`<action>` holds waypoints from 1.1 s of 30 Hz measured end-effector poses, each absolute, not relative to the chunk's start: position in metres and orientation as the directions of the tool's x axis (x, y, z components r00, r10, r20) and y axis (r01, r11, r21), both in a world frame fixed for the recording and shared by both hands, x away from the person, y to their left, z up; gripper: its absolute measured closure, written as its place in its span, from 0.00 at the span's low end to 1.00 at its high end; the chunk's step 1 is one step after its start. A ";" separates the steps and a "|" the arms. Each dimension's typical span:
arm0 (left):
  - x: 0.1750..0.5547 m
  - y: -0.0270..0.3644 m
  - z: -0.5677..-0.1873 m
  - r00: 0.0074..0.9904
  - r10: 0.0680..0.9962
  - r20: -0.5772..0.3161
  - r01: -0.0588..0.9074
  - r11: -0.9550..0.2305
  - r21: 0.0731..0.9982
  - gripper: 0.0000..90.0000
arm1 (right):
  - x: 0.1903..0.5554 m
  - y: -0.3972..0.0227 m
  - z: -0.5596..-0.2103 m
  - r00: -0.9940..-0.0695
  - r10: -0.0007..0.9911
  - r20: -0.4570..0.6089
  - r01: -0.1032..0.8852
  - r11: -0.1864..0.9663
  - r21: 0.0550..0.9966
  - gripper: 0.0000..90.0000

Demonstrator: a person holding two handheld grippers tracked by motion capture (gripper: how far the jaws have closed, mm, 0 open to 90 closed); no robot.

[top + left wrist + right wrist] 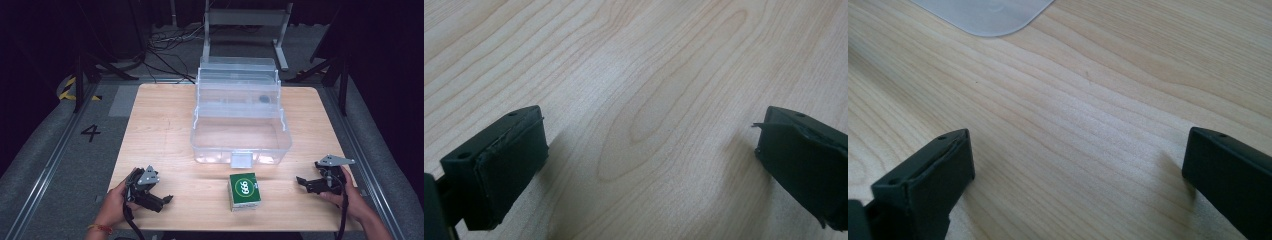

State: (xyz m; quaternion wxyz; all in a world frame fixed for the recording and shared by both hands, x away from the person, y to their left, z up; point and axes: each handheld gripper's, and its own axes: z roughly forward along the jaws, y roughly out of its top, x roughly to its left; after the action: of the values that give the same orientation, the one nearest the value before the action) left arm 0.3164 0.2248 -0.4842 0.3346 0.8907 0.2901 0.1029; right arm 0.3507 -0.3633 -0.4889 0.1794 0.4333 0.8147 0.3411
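Note:
A small green and white box (pixel 244 191) marked with digits lies flat near the table's front edge, between the two grippers. My left gripper (pixel 160 192) rests low on the wood at the front left, held by a hand, its jaws pointing toward the box. In the left gripper view its jaws (pixel 649 165) stand wide open over bare wood. My right gripper (pixel 308 173) sits at the front right in the other hand, pointing left. Its jaws (pixel 1078 175) are also wide open with nothing between them.
A clear plastic storage box (pixel 240 142) with tiered trays folded open stands mid-table behind the small box; a small dark round item (pixel 263 99) lies in an upper tray. Its rounded corner (pixel 988 17) appears in the right gripper view. Dark floor, cables and stands surround the wooden table (pixel 160 125).

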 end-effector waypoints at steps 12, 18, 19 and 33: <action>0.315 0.223 -0.484 0.820 0.572 -0.004 0.432 -0.615 0.660 0.02 | 0.350 -0.365 -0.489 -0.610 0.793 0.003 0.560 0.428 0.709 0.01; 0.309 0.219 -0.476 0.830 0.556 0.038 0.417 -0.664 0.621 0.07 | 0.349 -0.364 -0.485 -0.573 0.819 0.001 0.592 0.414 0.691 0.06; 0.307 0.217 -0.474 0.835 0.547 0.057 0.402 -0.678 0.615 0.10 | 0.348 -0.364 -0.485 -0.573 0.819 0.000 0.590 0.412 0.694 0.12; 0.285 0.157 -0.450 0.885 0.457 0.089 0.328 -0.748 0.576 0.24 | 0.325 -0.326 -0.466 -0.707 0.704 -0.071 0.467 0.540 0.700 0.37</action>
State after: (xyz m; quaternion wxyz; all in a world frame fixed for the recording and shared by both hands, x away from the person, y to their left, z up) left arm 0.2846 0.1565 -0.4495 0.2848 0.9281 0.2116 0.1131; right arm 0.3253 -0.3256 -0.4656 0.1751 0.3406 0.8598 0.3378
